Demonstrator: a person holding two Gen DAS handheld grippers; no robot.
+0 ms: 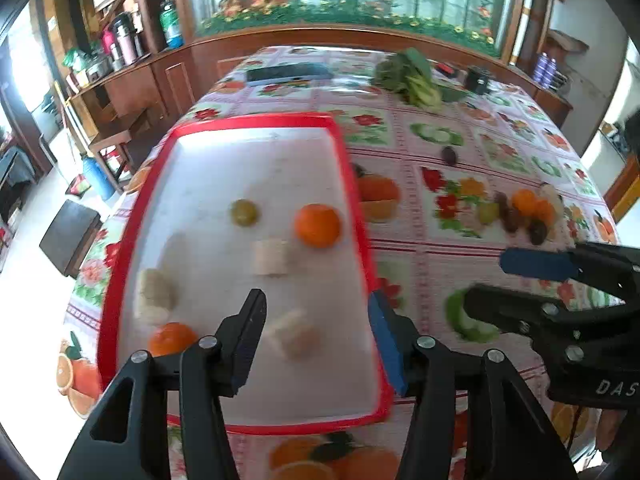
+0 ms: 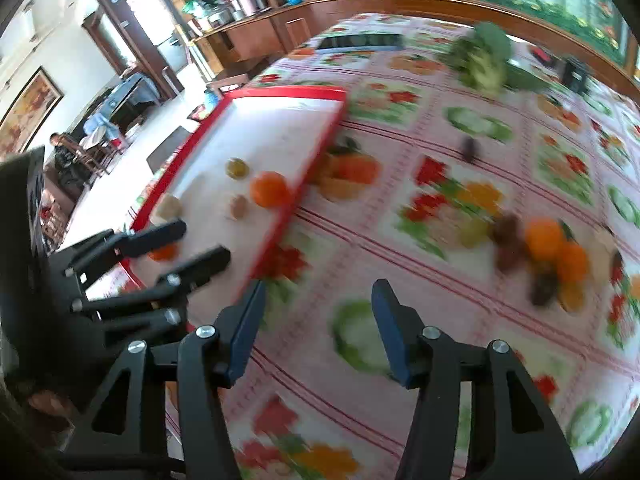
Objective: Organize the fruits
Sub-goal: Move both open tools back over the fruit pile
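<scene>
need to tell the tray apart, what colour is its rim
Red, around a white inside. The tray shows best in the left wrist view.

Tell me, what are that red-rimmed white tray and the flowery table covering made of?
The red-rimmed white rectangular tray looks like moulded plastic: its raised rim is one even red and its flat white floor glares under the light. The fruit-and-flower printed tablecloth seems to be wipeable vinyl or oilcloth, since it lies smooth and faintly shiny; motion blur leaves that uncertain.
</scene>
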